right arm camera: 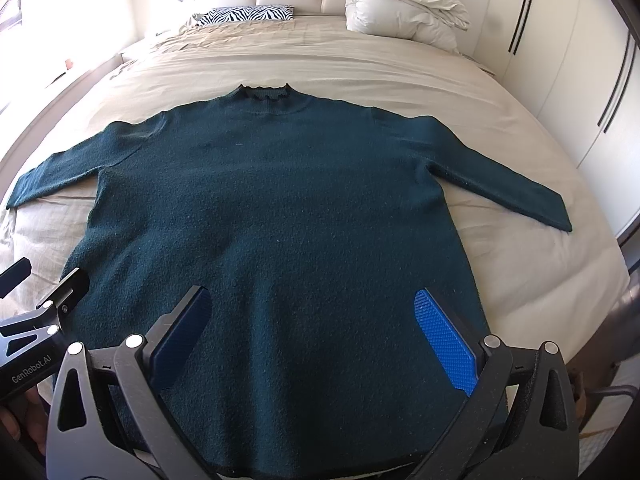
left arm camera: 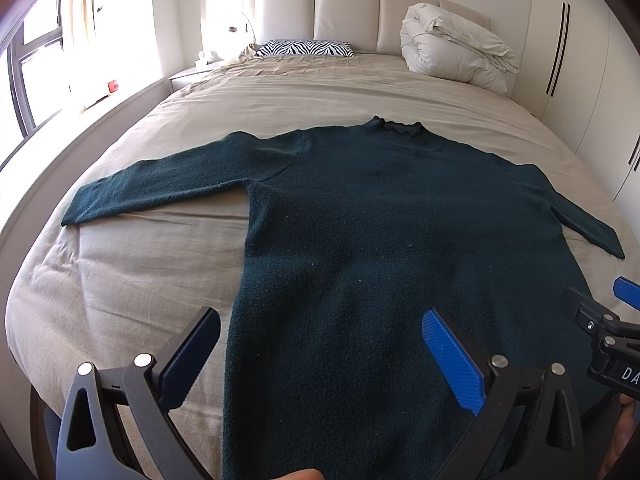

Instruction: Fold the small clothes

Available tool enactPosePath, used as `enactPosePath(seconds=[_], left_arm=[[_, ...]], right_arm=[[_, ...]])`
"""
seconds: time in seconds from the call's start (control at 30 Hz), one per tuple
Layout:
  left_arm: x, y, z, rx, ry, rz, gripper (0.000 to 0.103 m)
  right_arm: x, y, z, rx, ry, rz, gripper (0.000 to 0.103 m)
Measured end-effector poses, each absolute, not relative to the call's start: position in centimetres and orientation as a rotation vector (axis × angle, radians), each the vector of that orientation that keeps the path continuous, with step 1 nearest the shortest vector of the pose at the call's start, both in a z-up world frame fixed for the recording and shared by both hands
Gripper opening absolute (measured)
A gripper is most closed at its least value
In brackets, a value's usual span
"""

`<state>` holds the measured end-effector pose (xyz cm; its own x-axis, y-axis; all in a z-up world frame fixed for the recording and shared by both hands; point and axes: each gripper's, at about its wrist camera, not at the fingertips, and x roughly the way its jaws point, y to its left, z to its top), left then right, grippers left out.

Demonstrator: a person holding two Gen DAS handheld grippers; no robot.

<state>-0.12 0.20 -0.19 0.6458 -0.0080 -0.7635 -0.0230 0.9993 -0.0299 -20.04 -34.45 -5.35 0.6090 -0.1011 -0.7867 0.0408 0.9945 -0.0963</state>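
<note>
Dark green sweater [right arm camera: 276,208] flat on bed [right arm camera: 400,68], sleeves out, collar toward zebra pillow [right arm camera: 246,14]; left claw [left arm camera: 320,364] and right claw [right arm camera: 312,336] wide apart, empty, above hem; we judge knit soft, limp, heavyish — pinch at sleeve cuffs

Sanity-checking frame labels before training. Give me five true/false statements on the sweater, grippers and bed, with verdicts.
1. The sweater lies flat with both sleeves spread out. True.
2. The left gripper is shut on the hem. False: it is open, holding nothing.
3. The right gripper is open. True.
4. The zebra pillow lies on the sweater. False: it sits apart, by the headboard.
5. The sweater's collar points toward the grippers. False: it points toward the headboard; the hem is nearest them.
</note>
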Motion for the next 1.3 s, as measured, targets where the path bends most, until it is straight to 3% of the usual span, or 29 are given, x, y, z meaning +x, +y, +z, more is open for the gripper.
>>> enactPosePath(seconds=[1.3], left_arm=[[-0.13,0.25,-1.10,-0.046,0.878,0.011,0.103]], right_arm=[[-20.14,-34.60,-5.92,-0.059,0.921,-0.086,0.103]])
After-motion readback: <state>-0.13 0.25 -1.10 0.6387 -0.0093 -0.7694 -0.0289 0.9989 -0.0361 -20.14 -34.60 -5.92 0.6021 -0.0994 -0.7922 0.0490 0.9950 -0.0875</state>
